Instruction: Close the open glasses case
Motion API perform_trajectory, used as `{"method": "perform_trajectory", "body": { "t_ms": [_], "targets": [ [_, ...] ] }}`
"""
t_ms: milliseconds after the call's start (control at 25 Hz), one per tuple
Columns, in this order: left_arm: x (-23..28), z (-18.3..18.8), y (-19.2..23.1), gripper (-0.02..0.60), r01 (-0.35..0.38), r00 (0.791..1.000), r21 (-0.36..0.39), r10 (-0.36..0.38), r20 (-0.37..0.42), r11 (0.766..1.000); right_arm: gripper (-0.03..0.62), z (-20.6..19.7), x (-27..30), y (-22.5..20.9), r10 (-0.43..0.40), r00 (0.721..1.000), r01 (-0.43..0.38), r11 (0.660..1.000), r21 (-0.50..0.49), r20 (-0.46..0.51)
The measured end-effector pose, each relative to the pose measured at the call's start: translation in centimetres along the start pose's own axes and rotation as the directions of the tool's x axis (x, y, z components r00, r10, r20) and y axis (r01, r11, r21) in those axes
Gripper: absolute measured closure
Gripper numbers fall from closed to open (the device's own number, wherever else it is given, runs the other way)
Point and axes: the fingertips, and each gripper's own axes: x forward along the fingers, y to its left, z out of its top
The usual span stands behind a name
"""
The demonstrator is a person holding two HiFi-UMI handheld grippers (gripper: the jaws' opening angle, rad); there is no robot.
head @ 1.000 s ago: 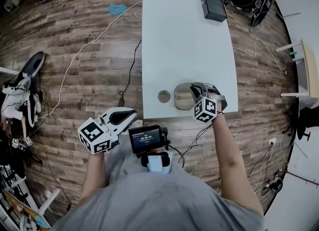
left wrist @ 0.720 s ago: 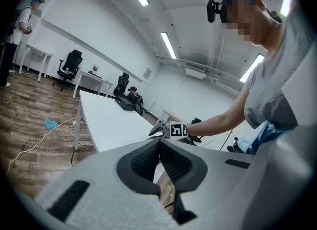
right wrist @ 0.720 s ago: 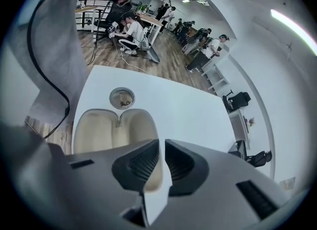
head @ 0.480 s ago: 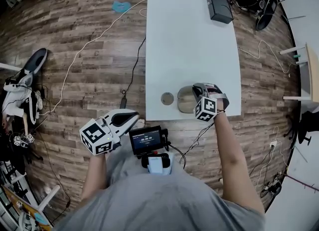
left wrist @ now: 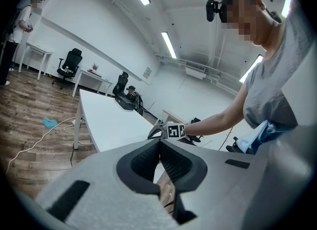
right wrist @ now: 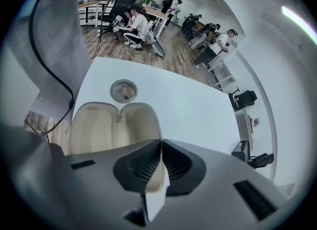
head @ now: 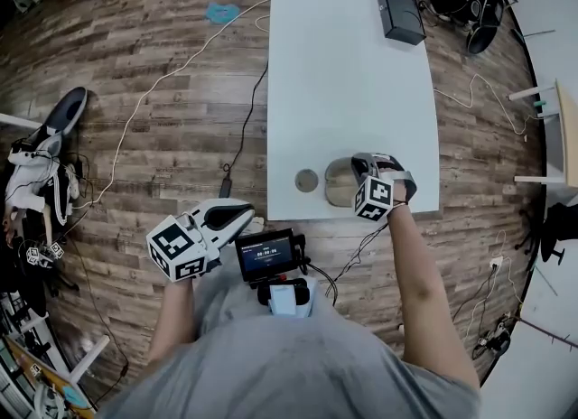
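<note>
The glasses case (head: 337,182) is lying wide open on the white table (head: 343,74), close to the table's near edge and well apart from its far end. Its two rounded halves are spreading flat side by side, both facing upward, and are joining along a narrow crease in the middle. The lining is showing a pale cream colour, while a thin grey rim is running around each half. In the right gripper view the left half (right wrist: 94,127) is showing in full and the right half (right wrist: 139,122) only in part.
</note>
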Motion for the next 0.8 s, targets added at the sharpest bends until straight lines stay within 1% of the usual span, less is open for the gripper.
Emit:
{"method": "perform_trajectory", "body": {
  "t_ms": [160,280,520,800],
  "targets": [
    [-0.1,0.2,0.0,0.563,0.005,1.0,0.002,-0.005,0.003,1.0,0.562,0.1,-0.3,0.0,-0.019,1.0,0.019,1.0,-0.007,-0.008],
    [0.0,0.2,-0.1,0.563,0.011,1.0,0.006,-0.011,0.005,1.0,0.562,0.1,-0.8,0.0,-0.051,0.999,0.051,0.999,0.003,-0.02],
    [-0.1,0.0,-0.4,0.563,0.029,1.0,0.019,-0.029,0.001,0.999,0.563,0.3,-2.7,0.8,-0.155,0.987,0.157,0.986,0.049,-0.046],
    [0.7,-0.2,-1.5,0.563,0.064,0.998,0.036,-0.063,-0.012,0.997,0.563,0.5,-4.7,2.6,-0.27,0.96,0.275,0.958,0.079,-0.069]
  ]
}}
